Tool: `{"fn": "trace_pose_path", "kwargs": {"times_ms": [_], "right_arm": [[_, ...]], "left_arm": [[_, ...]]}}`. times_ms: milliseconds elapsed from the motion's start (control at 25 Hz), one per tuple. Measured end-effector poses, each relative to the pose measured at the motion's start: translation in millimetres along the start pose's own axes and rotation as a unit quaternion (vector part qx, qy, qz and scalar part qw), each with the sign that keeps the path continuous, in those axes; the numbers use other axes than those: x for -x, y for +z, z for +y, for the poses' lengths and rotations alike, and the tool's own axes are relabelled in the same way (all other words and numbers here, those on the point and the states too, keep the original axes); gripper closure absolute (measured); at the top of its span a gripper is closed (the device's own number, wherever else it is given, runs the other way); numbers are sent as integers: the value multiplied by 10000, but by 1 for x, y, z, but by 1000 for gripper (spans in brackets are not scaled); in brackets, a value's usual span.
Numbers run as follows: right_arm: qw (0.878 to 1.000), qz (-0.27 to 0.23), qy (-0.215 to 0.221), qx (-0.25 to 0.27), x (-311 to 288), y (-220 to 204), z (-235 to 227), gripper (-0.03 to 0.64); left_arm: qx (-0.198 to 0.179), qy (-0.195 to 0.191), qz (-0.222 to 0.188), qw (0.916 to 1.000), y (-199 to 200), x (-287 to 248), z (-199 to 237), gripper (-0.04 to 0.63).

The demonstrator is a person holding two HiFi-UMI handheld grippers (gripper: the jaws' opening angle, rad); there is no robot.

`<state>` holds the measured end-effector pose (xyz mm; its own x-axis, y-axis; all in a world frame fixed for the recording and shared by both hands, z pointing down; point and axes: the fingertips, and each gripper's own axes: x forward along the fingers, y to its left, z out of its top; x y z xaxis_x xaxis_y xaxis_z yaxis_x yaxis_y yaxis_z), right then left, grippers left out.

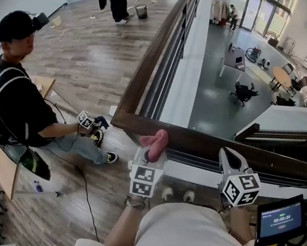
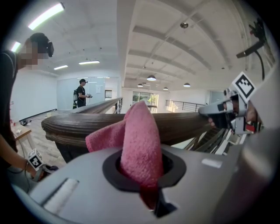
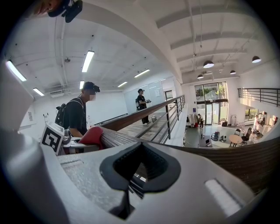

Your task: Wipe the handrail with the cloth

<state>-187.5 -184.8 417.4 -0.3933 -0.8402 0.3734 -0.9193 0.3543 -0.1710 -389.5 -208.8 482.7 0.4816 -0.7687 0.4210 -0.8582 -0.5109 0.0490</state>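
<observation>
Two grippers sit at the handrail (image 1: 199,136): the left gripper (image 1: 152,155) is clamped on the pink cloth (image 1: 158,140) against the wood, while the right gripper (image 1: 230,158) has its jaws together, empty.

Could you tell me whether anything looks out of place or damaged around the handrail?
Nothing stands out. The handrail looks intact, and the pink cloth sits bunched in the left gripper at its corner. The right gripper is empty near the rail.
</observation>
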Motion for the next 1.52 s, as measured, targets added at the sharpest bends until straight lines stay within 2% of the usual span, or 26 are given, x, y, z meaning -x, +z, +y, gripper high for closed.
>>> {"fn": "trace_pose_path", "kwargs": {"times_ms": [320,880,1200,1520], "right_arm": [[10000,20,67,39,-2,1,4,614],[9999,25,158,-18,2,-2,7,614],[9998,16,167,-46,2,-4,4,614],[9999,4,154,-56,2,-4,3,614]], "left_arm": [[-41,-229,31,9997,3,-4,-18,557],[-27,-222,30,9997,0,-5,-18,557],[-57,-535,104,9985,5,-9,-39,557],[-113,-600,123,9981,6,-12,-43,557]]}}
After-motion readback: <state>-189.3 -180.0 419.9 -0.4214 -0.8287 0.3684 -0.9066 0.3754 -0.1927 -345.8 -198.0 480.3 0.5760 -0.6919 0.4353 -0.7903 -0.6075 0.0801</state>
